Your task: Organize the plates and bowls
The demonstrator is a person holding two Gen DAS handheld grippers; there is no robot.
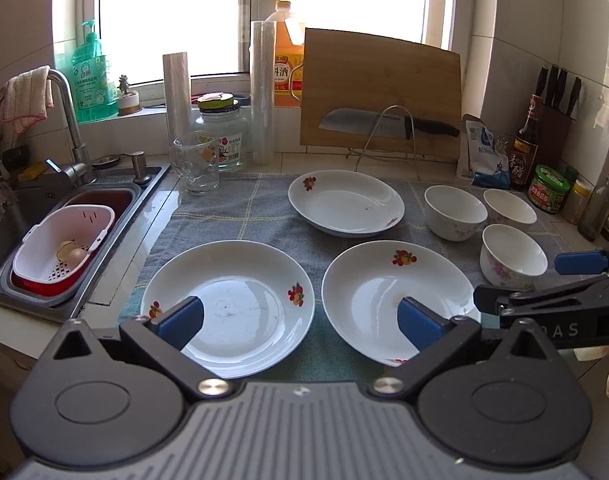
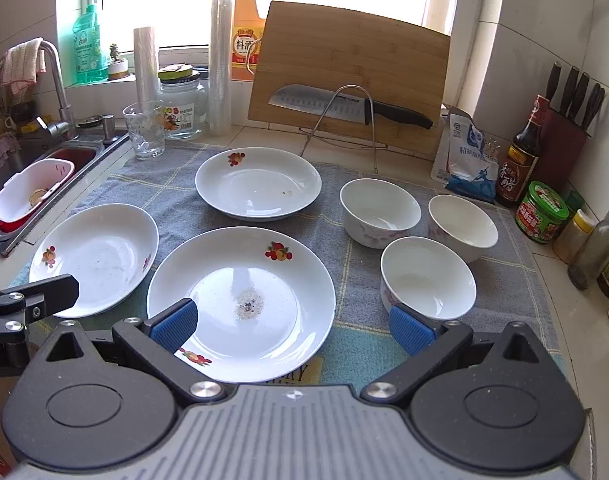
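Now | 3 plates (image 2: 240, 304) + 3 bowls (image 2: 428, 280) upright, rims up | both tools, left tool (image 1: 300, 320) + right tool (image 2: 290, 324), wide open, empty

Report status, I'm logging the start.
Left gripper and right gripper: jaws open, empty. Three plates and three bowls unstacked on cloth. Nothing in the way.

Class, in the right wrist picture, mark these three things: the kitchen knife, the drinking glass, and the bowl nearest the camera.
kitchen knife (image 2: 320, 104): right wrist view, on the flat of the blade.
drinking glass (image 2: 144, 130): right wrist view, on its front wall.
nearest bowl (image 2: 426, 276): right wrist view, on its inner floor.
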